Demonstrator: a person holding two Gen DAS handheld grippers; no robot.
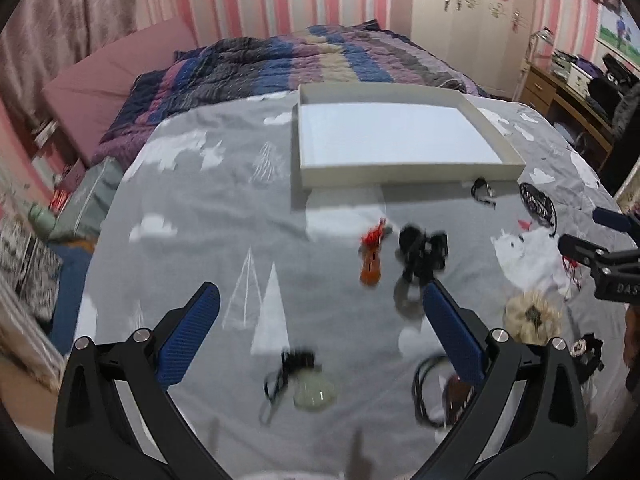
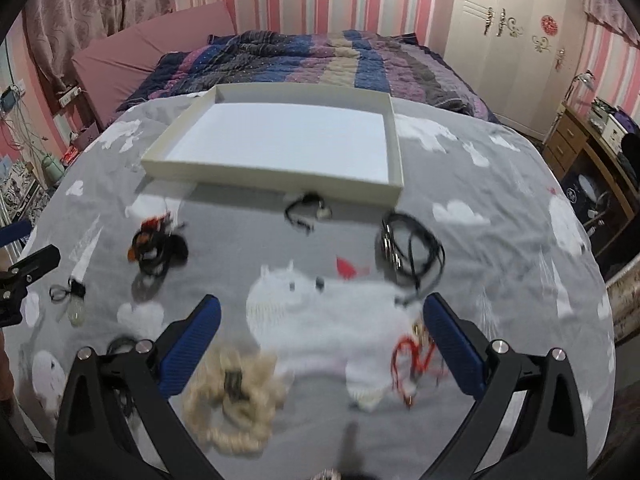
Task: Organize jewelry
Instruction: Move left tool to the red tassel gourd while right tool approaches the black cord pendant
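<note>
A shallow white tray (image 1: 412,169) (image 2: 276,178) lies on the grey bedspread, nothing in it. Jewelry lies scattered in front of it. In the left wrist view: an orange pendant with red tassel (image 1: 370,268), a black cord bundle (image 1: 422,254), a pale green pendant on black cord (image 1: 314,392), a cream beaded piece (image 1: 532,318). In the right wrist view: the cream beaded piece (image 2: 236,396), a red cord (image 2: 416,360), a black cord necklace (image 2: 412,252), a small black bracelet (image 2: 306,210). My left gripper (image 1: 320,300) and right gripper (image 2: 322,302) are both open and empty above the spread.
A striped purple and blue quilt (image 2: 304,60) lies behind the tray. A wooden desk (image 2: 592,152) stands at the right, a white wardrobe (image 2: 508,32) behind. The right gripper shows at the left view's right edge (image 1: 600,256).
</note>
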